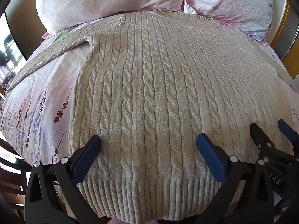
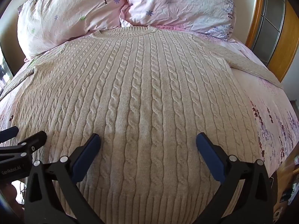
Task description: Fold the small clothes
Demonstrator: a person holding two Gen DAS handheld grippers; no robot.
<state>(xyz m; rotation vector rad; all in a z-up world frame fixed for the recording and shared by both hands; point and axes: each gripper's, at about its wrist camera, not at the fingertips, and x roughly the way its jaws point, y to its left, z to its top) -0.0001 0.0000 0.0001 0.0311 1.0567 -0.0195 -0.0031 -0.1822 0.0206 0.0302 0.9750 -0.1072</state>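
A cream cable-knit sweater (image 1: 149,85) lies flat on the bed, neckline at the far side, ribbed hem nearest me. Its left sleeve (image 1: 52,50) stretches out to the left; its right sleeve (image 2: 250,65) stretches to the right. It also fills the right wrist view (image 2: 147,97). My left gripper (image 1: 148,141) is open and empty, hovering over the lower left of the sweater near the hem. My right gripper (image 2: 148,140) is open and empty over the lower right part. Each gripper shows in the other's view: the right one (image 1: 269,128), the left one (image 2: 28,132).
The bed has a pink floral sheet (image 1: 41,108). Two pink floral pillows (image 2: 71,16) (image 2: 179,5) lie at the head, just beyond the neckline. A wooden frame with glass panes (image 2: 267,24) stands at the right. A dark wooden chair (image 1: 11,171) is at the lower left.
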